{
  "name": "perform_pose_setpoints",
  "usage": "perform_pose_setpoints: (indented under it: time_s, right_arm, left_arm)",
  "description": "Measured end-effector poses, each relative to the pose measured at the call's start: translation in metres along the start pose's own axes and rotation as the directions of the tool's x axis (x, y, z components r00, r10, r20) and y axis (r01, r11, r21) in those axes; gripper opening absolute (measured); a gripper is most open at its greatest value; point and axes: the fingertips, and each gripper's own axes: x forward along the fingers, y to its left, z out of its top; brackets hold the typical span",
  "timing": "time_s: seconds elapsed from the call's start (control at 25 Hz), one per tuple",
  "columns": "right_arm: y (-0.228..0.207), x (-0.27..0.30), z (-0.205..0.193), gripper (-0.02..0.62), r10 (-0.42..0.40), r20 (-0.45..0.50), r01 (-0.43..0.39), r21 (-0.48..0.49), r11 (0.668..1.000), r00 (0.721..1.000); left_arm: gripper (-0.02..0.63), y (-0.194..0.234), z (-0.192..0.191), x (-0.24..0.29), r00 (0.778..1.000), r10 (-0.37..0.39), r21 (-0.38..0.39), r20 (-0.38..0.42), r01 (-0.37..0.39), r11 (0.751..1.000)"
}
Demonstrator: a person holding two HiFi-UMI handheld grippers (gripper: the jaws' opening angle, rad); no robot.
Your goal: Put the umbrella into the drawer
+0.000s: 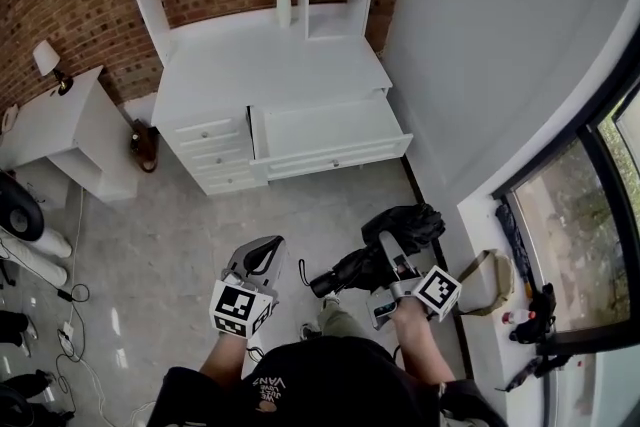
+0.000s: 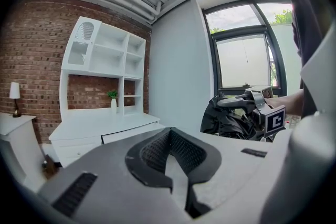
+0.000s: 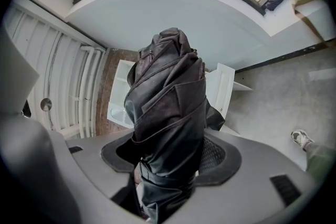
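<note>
Umbrella (image 3: 168, 113), black folded fabric: clamped in right gripper (image 3: 167, 170), well short of open white desk drawer (image 1: 330, 130); placement pending. Left gripper (image 2: 176, 165): jaws together, empty.

left gripper (image 1: 262, 257): jaws together, nothing between | right gripper (image 1: 385, 263): jaws clamped on umbrella (image 1: 408, 225) | both held forward, side by side

The right gripper (image 3: 170, 159) was closed on the umbrella (image 3: 168, 97), its two dark pads pressed against either side of the folded black fabric (creased and bunched, with a strap round its lower part). The umbrella rose up through the middle of the view. Behind it stood a white shelf unit (image 3: 224, 86) against a brick wall (image 3: 104, 81). A shoe (image 3: 300, 138) rested on the grey floor (image 3: 283, 92) at right.
</note>
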Motion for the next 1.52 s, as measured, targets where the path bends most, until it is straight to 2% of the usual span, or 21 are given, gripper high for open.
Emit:
perform_pose_setpoints:
  time_s: [0.44,0.8,1.24,1.52]
  right_arm:
    - [-0.018,0.094,0.080,0.273,0.003,0.003,-0.003,-0.004,1.000,1.000]
    - [-0.033,0.168,0.131,0.273,-0.004,-0.051,0.003,-0.015,1.000,0.999]
    - [-0.042,0.228,0.151,0.273,-0.017,-0.120,0.016,-0.003,1.000,0.993]
    - [-0.039,0.265,0.146,0.273,-0.039,-0.088,0.038,-0.016,0.999,0.995]
  left_arm:
    - [0.006,0.043,0.031,0.119,1.000,-0.009,0.024,-0.018,0.010,1.000]
    - [0.006,0.074,0.047,0.196,0.999,0.033,0.025,-0.020,-0.032,0.999]
    - [0.006,0.108,0.054,0.241,0.997,0.067,0.025,-0.034,-0.067,0.997]
    - [0.006,0.149,0.054,0.264,0.999,0.009,0.023,-0.048,-0.008,1.000]
